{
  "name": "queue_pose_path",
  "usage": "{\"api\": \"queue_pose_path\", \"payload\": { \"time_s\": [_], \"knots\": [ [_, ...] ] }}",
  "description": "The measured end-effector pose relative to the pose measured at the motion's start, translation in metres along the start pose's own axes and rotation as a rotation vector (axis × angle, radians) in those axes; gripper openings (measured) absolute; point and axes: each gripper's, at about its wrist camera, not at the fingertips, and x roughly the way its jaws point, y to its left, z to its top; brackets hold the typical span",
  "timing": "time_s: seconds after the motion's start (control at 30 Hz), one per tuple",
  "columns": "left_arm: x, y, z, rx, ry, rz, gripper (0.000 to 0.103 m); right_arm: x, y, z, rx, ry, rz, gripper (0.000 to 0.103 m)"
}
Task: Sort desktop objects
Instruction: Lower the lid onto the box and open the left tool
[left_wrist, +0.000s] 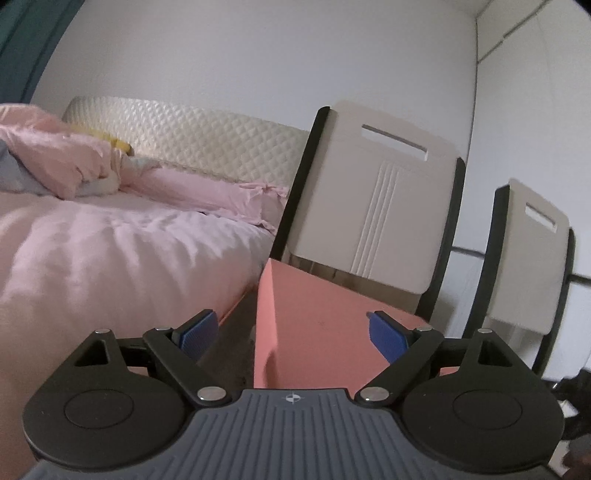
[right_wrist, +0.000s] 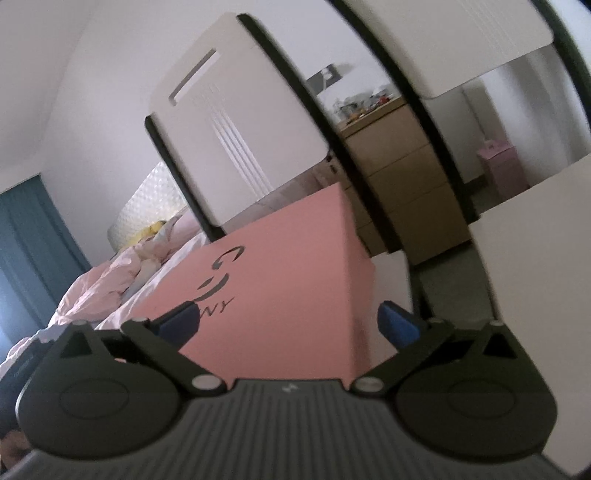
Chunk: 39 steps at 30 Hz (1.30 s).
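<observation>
A salmon-pink box (left_wrist: 325, 325) lies straight ahead of my left gripper (left_wrist: 291, 336), one vertical corner edge facing me. The blue pads stand wide apart; the left pad (left_wrist: 197, 332) is off the box and the right pad (left_wrist: 386, 341) lies over its top face. In the right wrist view the same pink box (right_wrist: 288, 288) shows dark printed lettering on its top. It reaches in between the spread fingers of my right gripper (right_wrist: 290, 323), which is tilted. Both grippers are open. I cannot tell whether any pad touches the box.
A bed with pink bedding (left_wrist: 110, 258) and a quilted cream headboard (left_wrist: 192, 140) lies to the left. Two cream chair backs with black frames (left_wrist: 380, 206) (left_wrist: 528, 258) stand close behind the box. A wooden drawer unit (right_wrist: 391, 166) with small items sits farther back.
</observation>
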Motion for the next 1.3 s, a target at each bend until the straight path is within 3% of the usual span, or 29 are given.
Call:
{"api": "queue_pose_path", "payload": {
  "time_s": [0.1, 0.27, 0.43, 0.53, 0.7, 0.9, 1.3],
  "knots": [
    [0.005, -0.005, -0.004, 0.031, 0.060, 0.053, 0.092, -0.004, -0.006, 0.001, 0.035, 0.002, -0.011, 0.101],
    [0.010, -0.014, -0.010, 0.097, 0.087, 0.052, 0.086, 0.000, -0.004, -0.003, 0.068, 0.028, -0.031, 0.069],
    [0.010, -0.011, -0.012, 0.087, 0.075, 0.042, 0.081, 0.005, -0.002, -0.006, 0.101, 0.053, -0.051, 0.066],
    [0.009, -0.013, -0.013, 0.103, 0.055, 0.073, 0.081, 0.006, 0.007, -0.005, 0.093, 0.055, -0.015, 0.063],
    [0.013, -0.003, -0.007, 0.067, 0.045, 0.082, 0.081, 0.008, 0.025, -0.002, 0.008, 0.023, 0.006, 0.065],
    [0.021, 0.006, -0.003, 0.067, 0.046, 0.154, 0.082, 0.014, 0.040, -0.003, -0.072, 0.003, 0.049, 0.065],
    [0.026, 0.016, 0.001, 0.038, 0.120, 0.090, 0.083, 0.029, 0.027, -0.004, -0.016, 0.058, 0.048, 0.066]
  ]
}}
